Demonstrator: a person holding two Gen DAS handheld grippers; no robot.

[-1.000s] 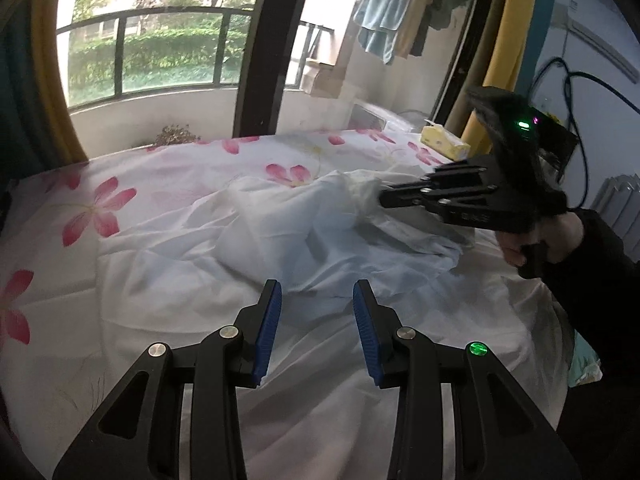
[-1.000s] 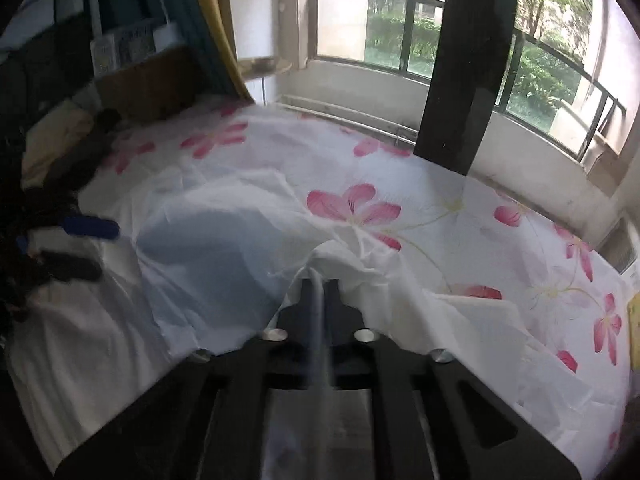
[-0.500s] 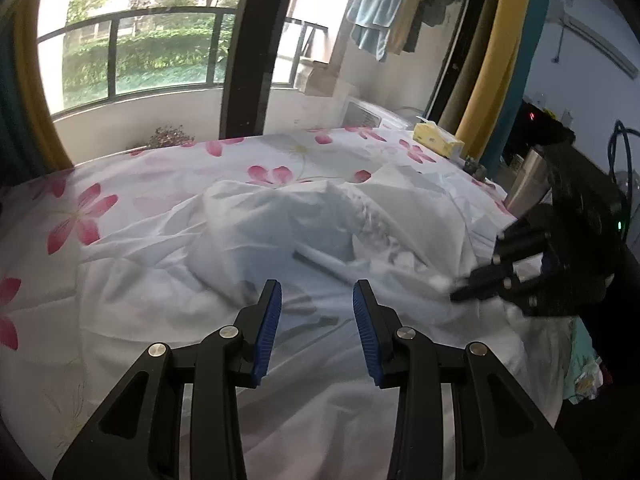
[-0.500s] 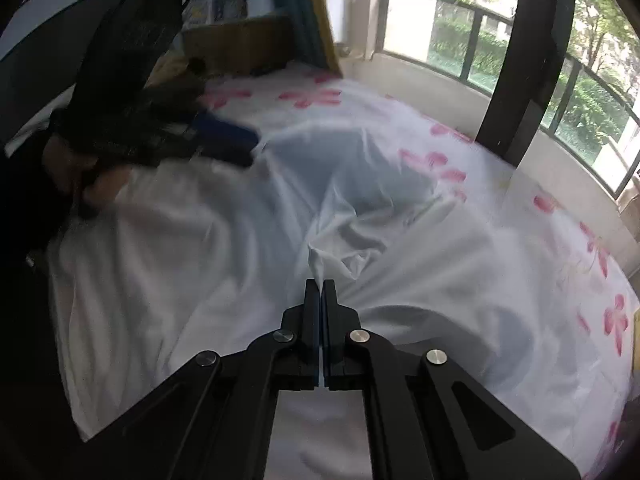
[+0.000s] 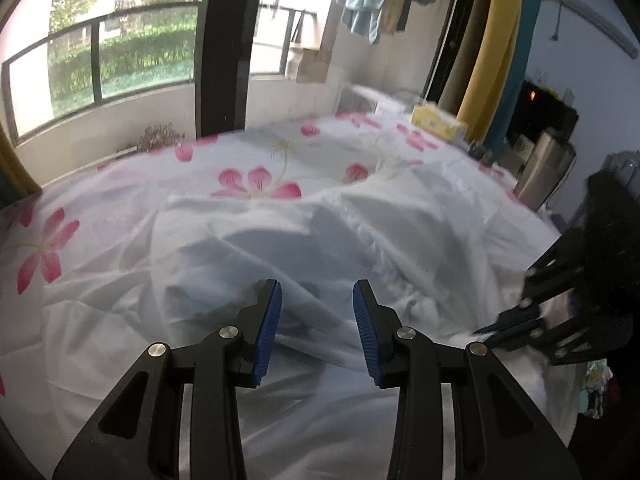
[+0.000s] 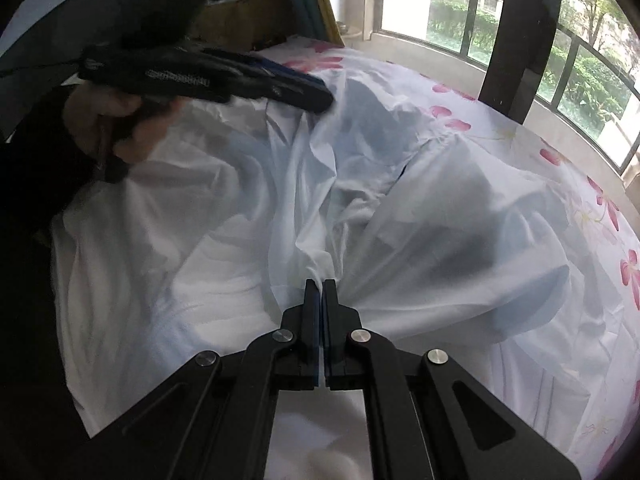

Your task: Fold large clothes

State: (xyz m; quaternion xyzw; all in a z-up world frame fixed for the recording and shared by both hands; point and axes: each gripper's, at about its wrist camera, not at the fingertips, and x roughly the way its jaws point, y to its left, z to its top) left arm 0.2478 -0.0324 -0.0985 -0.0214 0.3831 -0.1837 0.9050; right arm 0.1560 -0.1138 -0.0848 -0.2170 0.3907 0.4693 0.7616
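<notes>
My right gripper (image 6: 322, 285) is pinched tight on a bunched edge of the big thin white cloth (image 6: 400, 216). From my pinch the cloth runs long, away toward the window, crumpled, on top of the white bed sheet with pink flowers (image 6: 560, 184). My left gripper (image 5: 317, 300) hangs over the cloth with its blue pads apart, holding nothing. The person's hand (image 6: 116, 120) grips its handle.
</notes>
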